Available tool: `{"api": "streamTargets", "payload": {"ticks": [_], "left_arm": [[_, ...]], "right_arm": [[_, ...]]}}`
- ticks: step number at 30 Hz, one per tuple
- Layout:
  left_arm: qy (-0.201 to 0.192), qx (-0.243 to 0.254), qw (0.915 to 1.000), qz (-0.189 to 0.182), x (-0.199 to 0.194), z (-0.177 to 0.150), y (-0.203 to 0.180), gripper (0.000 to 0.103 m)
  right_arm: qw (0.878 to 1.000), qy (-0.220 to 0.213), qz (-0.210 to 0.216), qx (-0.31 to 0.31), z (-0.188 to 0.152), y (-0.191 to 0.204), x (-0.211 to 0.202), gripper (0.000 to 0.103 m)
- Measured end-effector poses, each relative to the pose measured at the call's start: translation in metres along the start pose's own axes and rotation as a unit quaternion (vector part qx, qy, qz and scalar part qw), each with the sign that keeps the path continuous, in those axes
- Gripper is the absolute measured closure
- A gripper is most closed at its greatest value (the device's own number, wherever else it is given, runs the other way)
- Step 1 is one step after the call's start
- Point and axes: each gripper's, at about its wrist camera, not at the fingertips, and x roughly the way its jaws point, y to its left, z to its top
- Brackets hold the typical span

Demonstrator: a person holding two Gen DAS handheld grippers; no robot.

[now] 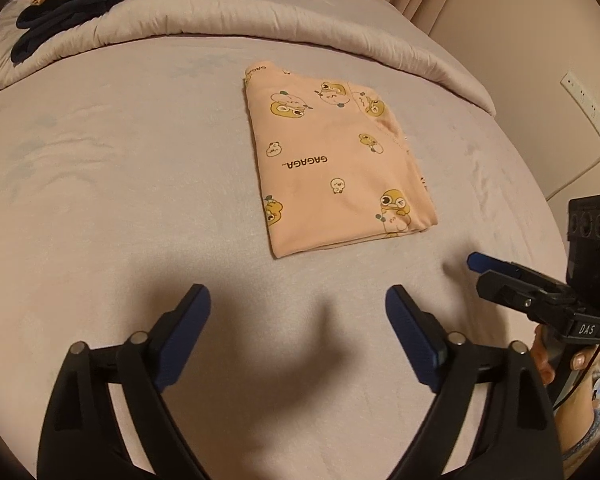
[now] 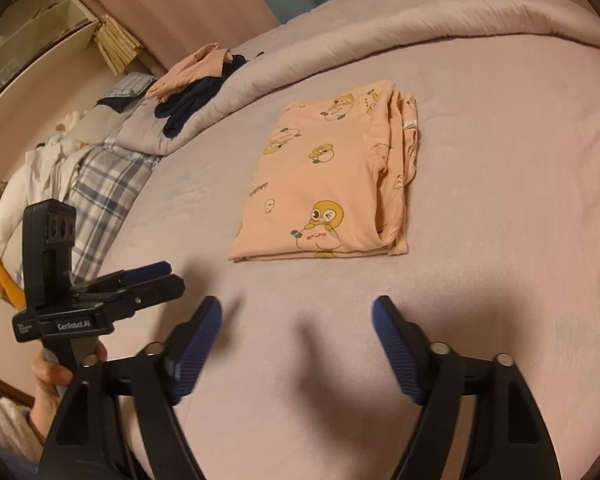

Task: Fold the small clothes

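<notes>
Peach cotton printed with cartoon frogs: folded pyjama garment lying flat as a tidy rectangle in the middle of the bed, beyond both grippers and touching neither. Left gripper with fingers spread wide, nothing between them, only bare sheet and shadow beneath. Right gripper likewise wide apart and empty, set back from the near edge of the garment. Right gripper seen from the left wrist view at the garment's near right, held in a hand.

Judged from the neat layers and the free fingers: fold on this piece finished, release step done. Next move likely a reach toward the unfolded heap beyond the garment, a peach top draped over dark clothes on the rolled quilt; calls for lifting one piece clear without dragging the others, and for room beside the folded garment to spread it.

Pale lilac-grey sheet, soft, lightly creased, likely to give under pressure. Left of the garment in the right wrist view, a plaid pillow and white bundled fabric. Right of the garment in the left wrist view, a wall with a power strip and trailing cable. Curtains behind the quilt.
</notes>
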Motion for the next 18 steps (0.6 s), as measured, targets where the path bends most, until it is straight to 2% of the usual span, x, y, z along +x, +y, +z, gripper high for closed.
{"api": "streamTargets", "payload": {"ticks": [5,7,9,12,18], "left_arm": [[-0.007,-0.010,0.9999,-0.007,-0.002,0.002,0.000,0.001],[-0.009,-0.014,0.9998,-0.011,-0.003,0.002,0.000,0.001],[-0.007,-0.028,0.9993,-0.026,-0.003,0.002,0.002,0.001],[-0.007,-0.054,0.9975,-0.045,-0.005,0.003,0.008,0.001],[-0.016,-0.066,0.9967,-0.045,-0.011,0.003,0.011,0.001]], "right_arm": [[1.000,0.010,0.006,0.015,-0.001,-0.001,0.002,0.019],[1.000,0.010,0.006,0.016,-0.002,0.000,0.001,0.017],[1.000,0.006,0.008,0.020,-0.003,0.001,-0.002,0.010],[1.000,-0.005,0.010,0.028,-0.003,0.001,-0.007,0.008],[0.999,-0.015,0.020,0.048,0.000,-0.004,-0.012,0.005]]}}
